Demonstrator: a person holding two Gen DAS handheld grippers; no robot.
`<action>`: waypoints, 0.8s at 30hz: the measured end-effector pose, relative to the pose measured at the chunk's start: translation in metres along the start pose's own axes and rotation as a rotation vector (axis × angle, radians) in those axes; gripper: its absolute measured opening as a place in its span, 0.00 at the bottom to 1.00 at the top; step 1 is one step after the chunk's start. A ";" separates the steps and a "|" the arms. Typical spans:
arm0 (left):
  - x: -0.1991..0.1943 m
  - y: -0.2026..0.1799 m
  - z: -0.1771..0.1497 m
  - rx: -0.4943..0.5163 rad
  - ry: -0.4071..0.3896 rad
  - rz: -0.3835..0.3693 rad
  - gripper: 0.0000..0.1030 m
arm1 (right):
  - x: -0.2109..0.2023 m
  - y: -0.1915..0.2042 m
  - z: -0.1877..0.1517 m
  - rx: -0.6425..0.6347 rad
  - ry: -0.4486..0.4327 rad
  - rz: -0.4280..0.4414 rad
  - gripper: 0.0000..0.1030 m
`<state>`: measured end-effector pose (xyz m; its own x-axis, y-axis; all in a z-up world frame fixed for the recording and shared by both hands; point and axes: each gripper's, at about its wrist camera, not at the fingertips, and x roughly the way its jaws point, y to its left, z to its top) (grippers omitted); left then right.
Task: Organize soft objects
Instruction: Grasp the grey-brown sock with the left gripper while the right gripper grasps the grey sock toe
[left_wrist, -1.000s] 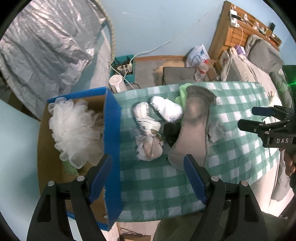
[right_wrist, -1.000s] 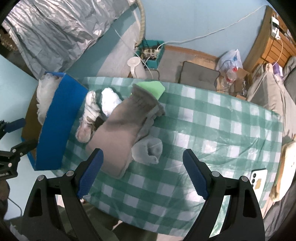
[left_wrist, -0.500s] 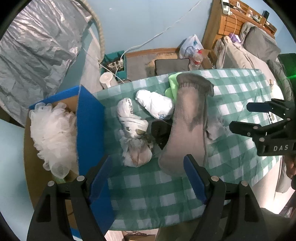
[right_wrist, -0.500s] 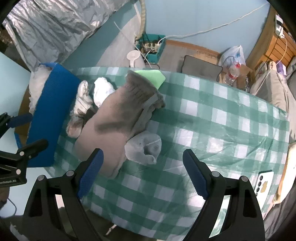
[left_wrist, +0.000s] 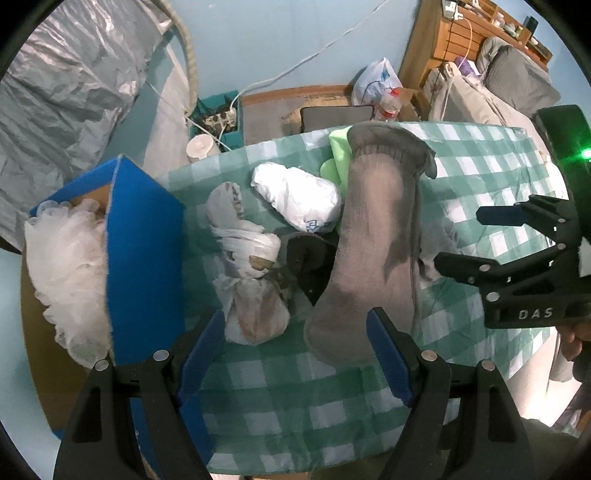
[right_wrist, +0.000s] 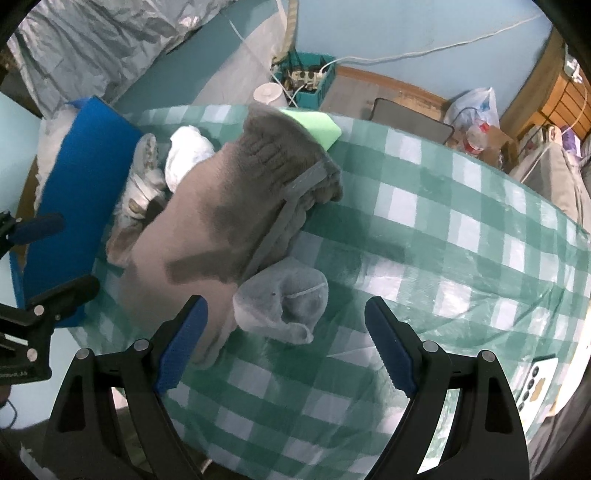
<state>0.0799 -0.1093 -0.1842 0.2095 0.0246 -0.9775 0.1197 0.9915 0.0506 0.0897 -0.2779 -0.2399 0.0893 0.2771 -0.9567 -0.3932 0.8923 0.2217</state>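
Note:
A long grey sock (left_wrist: 373, 236) lies on the green checked tablecloth (left_wrist: 295, 387), over a green sponge (left_wrist: 338, 155). Beside it lie a white bundle (left_wrist: 299, 199), a dirty white sock bundle (left_wrist: 247, 280) and a dark sock (left_wrist: 310, 258). A white mesh pouf (left_wrist: 62, 273) sits in the blue-walled cardboard box (left_wrist: 144, 251) at the left. My left gripper (left_wrist: 295, 350) is open above the table's front, empty. My right gripper (right_wrist: 286, 339) is open, empty, just above a small grey sock (right_wrist: 284, 306). The grey sock (right_wrist: 229, 218) shows there too.
A phone (right_wrist: 535, 380) lies at the table's right edge. Beyond the table are a teal crate with a power strip (left_wrist: 218, 118), a plastic bag (left_wrist: 376, 81), a wooden shelf (left_wrist: 461, 40) and silver sheeting (left_wrist: 62, 92).
Both grippers have moved down and closer to the pile of socks. The left one has shifted right, away from the box. Both stay open and empty.

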 end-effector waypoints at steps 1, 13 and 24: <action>0.003 0.000 0.000 0.000 0.004 -0.001 0.78 | 0.002 -0.001 0.000 0.000 0.002 -0.001 0.84; 0.014 -0.008 0.008 0.041 0.027 -0.013 0.78 | 0.024 0.002 0.003 -0.012 0.032 0.020 0.67; 0.016 -0.019 0.018 0.054 0.025 -0.042 0.79 | 0.017 -0.008 -0.006 -0.001 0.023 0.027 0.31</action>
<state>0.0988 -0.1305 -0.1968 0.1789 -0.0132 -0.9838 0.1798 0.9835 0.0195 0.0892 -0.2825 -0.2595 0.0579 0.2924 -0.9545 -0.3960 0.8845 0.2469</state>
